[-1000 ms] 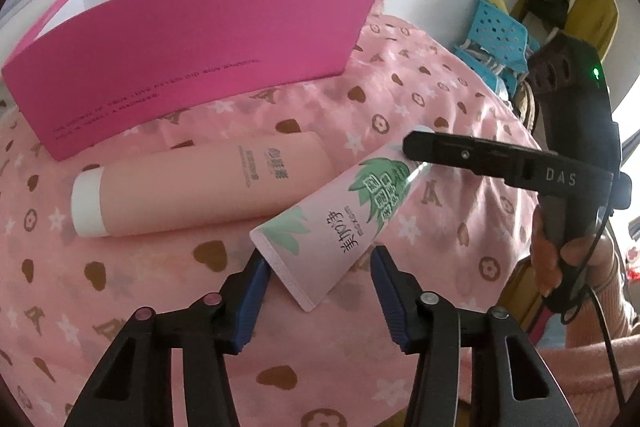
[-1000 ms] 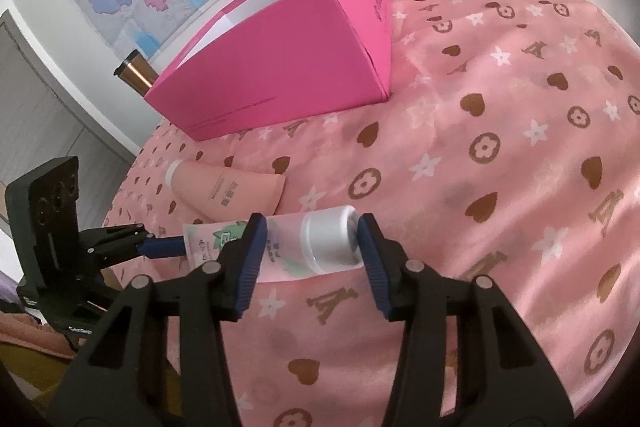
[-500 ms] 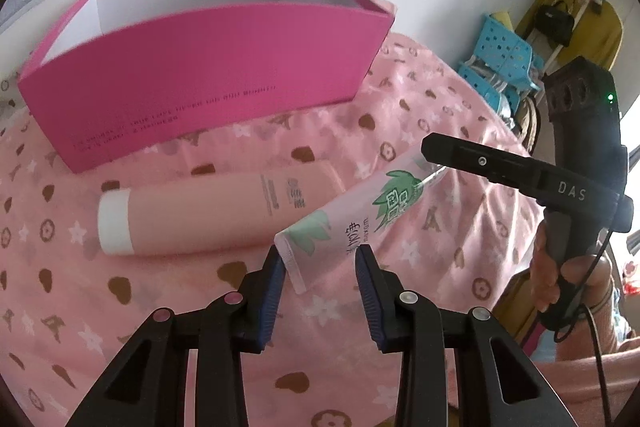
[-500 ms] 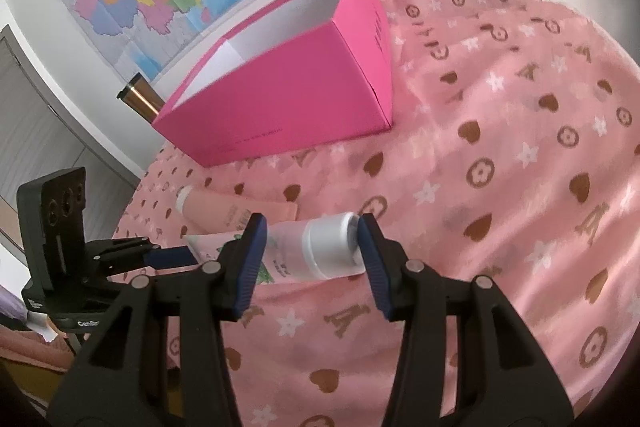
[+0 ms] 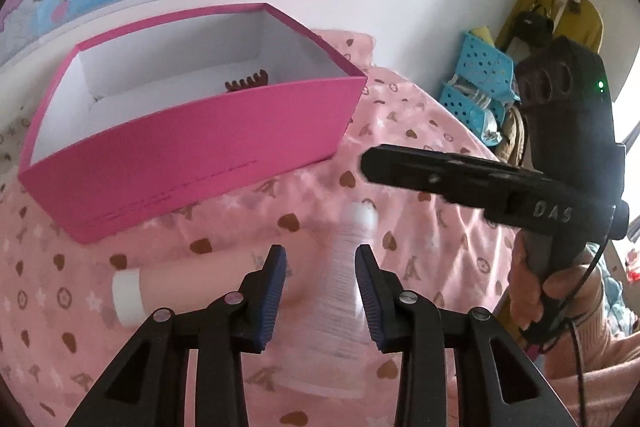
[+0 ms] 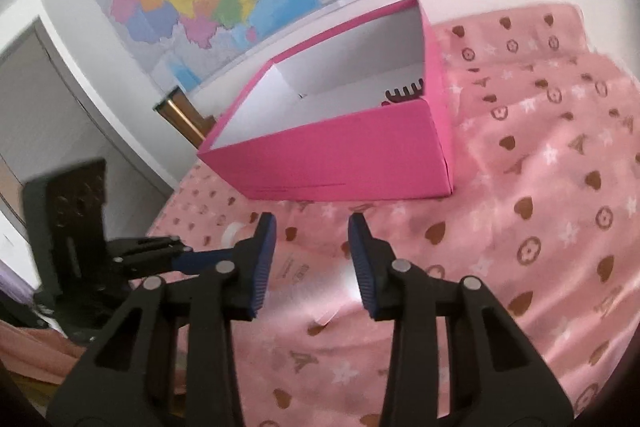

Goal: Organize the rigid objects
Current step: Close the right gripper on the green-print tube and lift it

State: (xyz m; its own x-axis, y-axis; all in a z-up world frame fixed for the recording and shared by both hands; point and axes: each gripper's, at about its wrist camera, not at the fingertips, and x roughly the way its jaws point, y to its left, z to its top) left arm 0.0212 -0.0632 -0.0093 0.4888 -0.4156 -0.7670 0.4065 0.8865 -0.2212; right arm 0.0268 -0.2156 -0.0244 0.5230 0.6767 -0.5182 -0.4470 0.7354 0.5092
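Pink patterned cloth was spread under a blurred white tube, seen between the clenched left tool; any grip could not be told. The right tool, just narrowed, was released.

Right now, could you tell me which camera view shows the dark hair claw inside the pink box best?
The left wrist view: the hair claw shows its whole toothed top above the pink box front wall. In the right wrist view it is smaller, tucked in the box corner.
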